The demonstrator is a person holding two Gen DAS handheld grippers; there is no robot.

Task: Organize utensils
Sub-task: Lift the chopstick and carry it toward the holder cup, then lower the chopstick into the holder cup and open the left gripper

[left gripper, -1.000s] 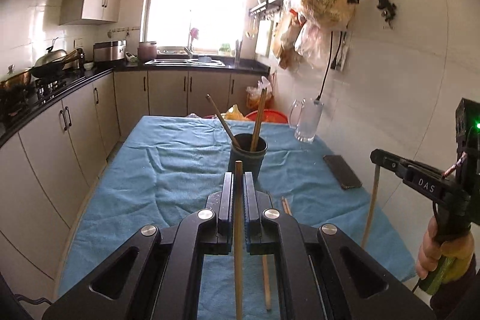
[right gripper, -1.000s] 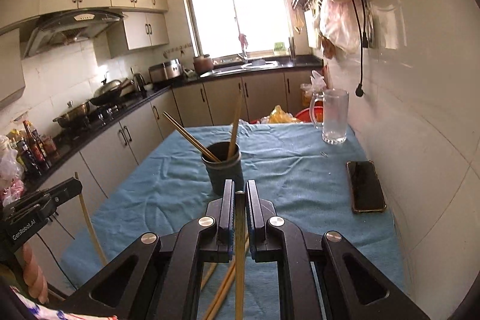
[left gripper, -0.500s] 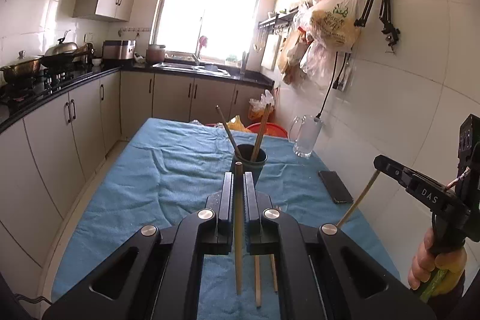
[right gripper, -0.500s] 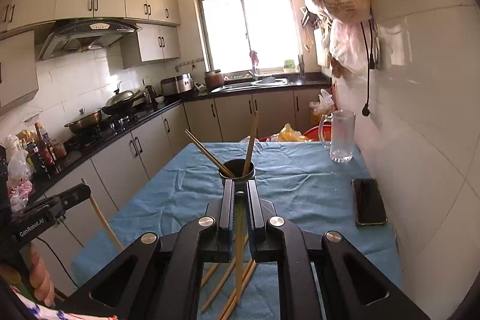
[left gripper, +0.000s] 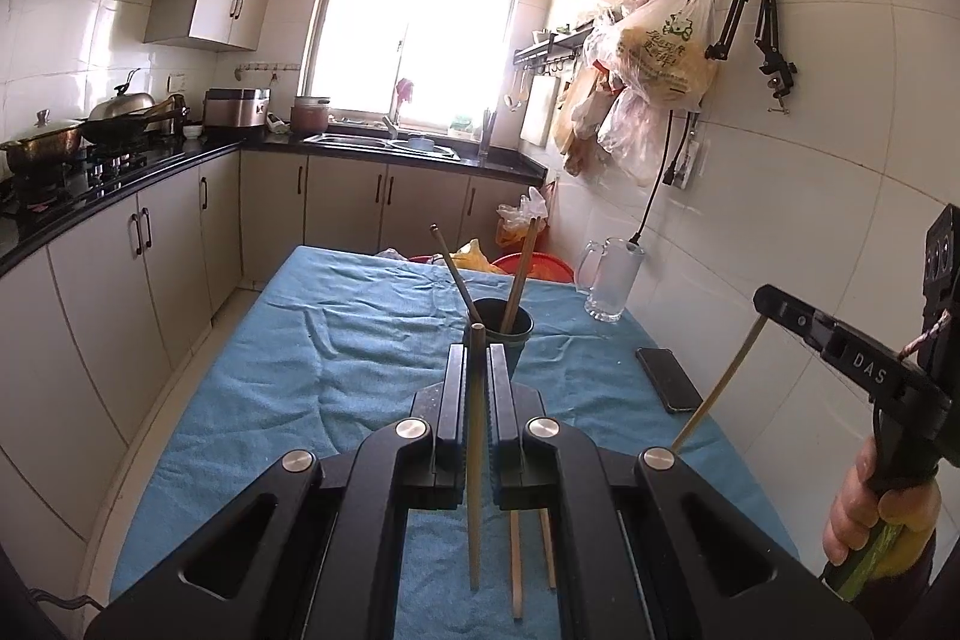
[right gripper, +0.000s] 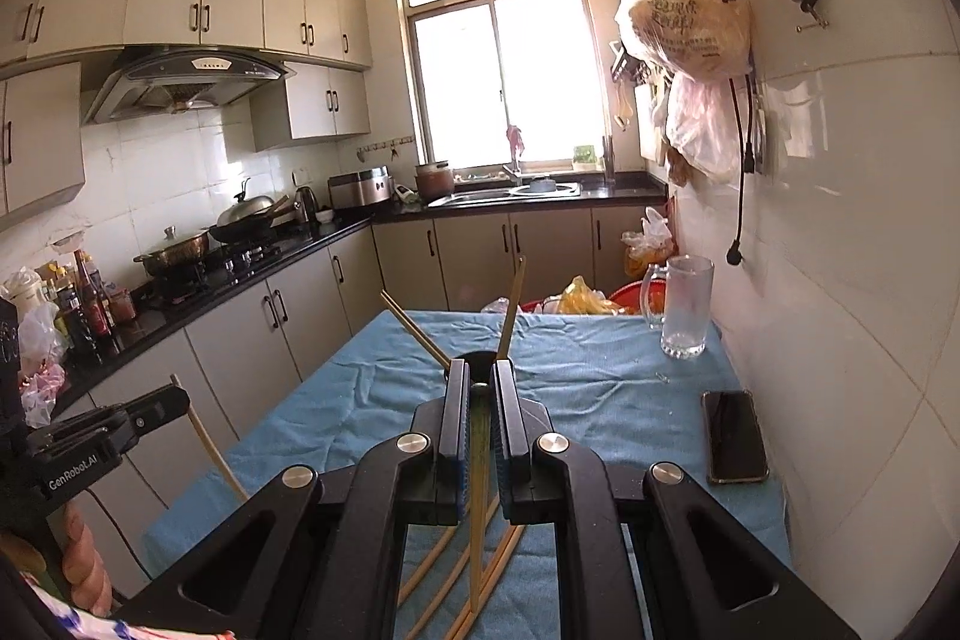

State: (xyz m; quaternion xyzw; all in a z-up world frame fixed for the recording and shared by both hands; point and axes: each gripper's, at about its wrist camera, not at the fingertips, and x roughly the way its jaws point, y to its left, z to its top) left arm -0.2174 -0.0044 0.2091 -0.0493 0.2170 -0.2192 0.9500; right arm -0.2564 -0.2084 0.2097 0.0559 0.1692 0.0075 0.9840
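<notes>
My left hand-held gripper (left gripper: 477,376) is clamped on one chopstick (left gripper: 474,460), my right hand-held gripper (right gripper: 479,394) likewise on another (right gripper: 478,490), both hanging tip-down. The dark holder cup (left gripper: 503,331) stands at twelve o'clock from each, already holding two chopsticks (left gripper: 519,274). I'd bring one stick over the rim at a time, tip first, clear of the leaning pair, then let go. Loose chopsticks (left gripper: 515,562) lie at six o'clock on the blue-clothed surface (left gripper: 336,340); a glass mug (left gripper: 609,280) and phone (left gripper: 668,379) sit toward two o'clock by the tiled wall.
</notes>
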